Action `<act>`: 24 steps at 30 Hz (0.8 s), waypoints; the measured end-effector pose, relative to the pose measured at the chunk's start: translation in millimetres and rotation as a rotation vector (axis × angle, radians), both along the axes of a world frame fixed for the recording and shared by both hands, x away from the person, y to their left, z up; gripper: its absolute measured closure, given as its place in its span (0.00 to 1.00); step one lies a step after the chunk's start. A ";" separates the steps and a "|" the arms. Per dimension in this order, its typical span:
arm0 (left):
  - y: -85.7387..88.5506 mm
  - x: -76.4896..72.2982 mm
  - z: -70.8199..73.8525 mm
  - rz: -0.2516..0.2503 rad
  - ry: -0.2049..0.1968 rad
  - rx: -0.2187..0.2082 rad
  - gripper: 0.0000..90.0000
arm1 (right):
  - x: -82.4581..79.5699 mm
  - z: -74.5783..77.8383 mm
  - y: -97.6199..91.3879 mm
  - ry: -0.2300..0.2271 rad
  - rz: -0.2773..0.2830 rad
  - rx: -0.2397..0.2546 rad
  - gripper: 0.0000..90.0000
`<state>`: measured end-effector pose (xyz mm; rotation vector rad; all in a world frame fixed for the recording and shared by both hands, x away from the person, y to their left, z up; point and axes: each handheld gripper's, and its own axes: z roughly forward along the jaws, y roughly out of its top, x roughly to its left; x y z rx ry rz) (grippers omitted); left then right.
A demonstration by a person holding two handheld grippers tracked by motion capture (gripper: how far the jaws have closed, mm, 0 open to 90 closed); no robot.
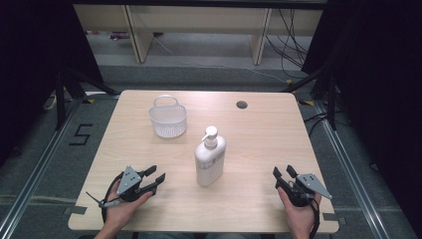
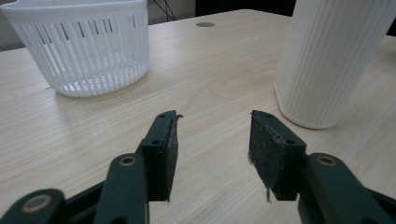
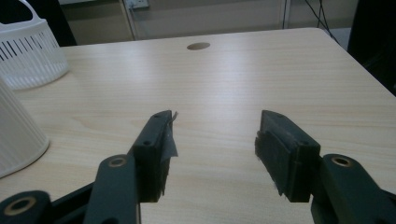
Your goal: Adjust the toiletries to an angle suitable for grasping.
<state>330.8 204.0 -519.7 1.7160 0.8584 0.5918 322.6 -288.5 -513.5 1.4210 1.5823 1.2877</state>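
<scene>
- High view: the bottle (image 1: 209,158) stands mid-counter (image 1: 259,144), basket (image 1: 168,119) beyond it; both grippers (image 1: 152,178) (image 1: 281,175) rest near, well apart from it, so nothing looks begun.
- Left gripper view: fingers (image 2: 164,149) apart, empty; bottle (image 2: 327,60) far right.
- Right gripper view: fingers (image 3: 285,151) apart, empty; bottle (image 3: 16,135) left.

White ribbed bottle (image 1: 209,162); white slatted basket (image 1: 168,119).

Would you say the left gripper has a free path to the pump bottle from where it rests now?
Probably yes. The left gripper sits open on the table, its jaws apart with nothing between them, and only bare wood lies between it and the pump bottle. The basket stands farther back, off that line.
</scene>
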 end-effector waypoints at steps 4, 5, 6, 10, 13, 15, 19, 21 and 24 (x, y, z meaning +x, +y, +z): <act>-1.9 -2.6 2.4 -0.015 -0.036 0.016 0.78 | 0.8 -0.6 -2.7 -0.014 -0.018 0.008 0.52; -2.3 -4.4 4.1 -0.018 -0.034 0.016 0.83 | 1.7 -1.3 -3.5 -0.012 0.001 0.019 0.54; -2.5 -5.7 5.6 -0.022 -0.028 0.006 0.89 | 0.5 -0.4 -4.8 -0.004 -0.008 0.019 0.54; -10.4 -13.8 16.3 -0.068 -0.024 -0.042 0.99 | 0.9 -0.3 -3.8 0.001 -0.022 0.000 0.61; -22.8 -19.6 22.0 -0.120 -0.032 -0.047 0.99 | 1.8 -0.4 -1.8 0.008 -0.006 0.009 0.65; -34.8 -24.3 26.5 -0.153 -0.029 -0.047 0.99 | 2.6 -0.1 -1.6 -0.003 -0.020 -0.034 0.67; -43.9 -26.3 31.3 -0.179 -0.027 -0.046 0.99 | 3.4 -0.9 -1.0 -0.015 0.003 -0.022 0.67; -49.7 -25.7 33.4 -0.196 -0.035 -0.054 0.99 | 3.4 -0.9 -1.3 -0.013 0.004 -0.025 0.68; -64.0 -24.5 39.4 -0.231 -0.026 -0.045 0.99 | 2.5 -0.1 -0.3 -0.007 -0.011 -0.044 0.68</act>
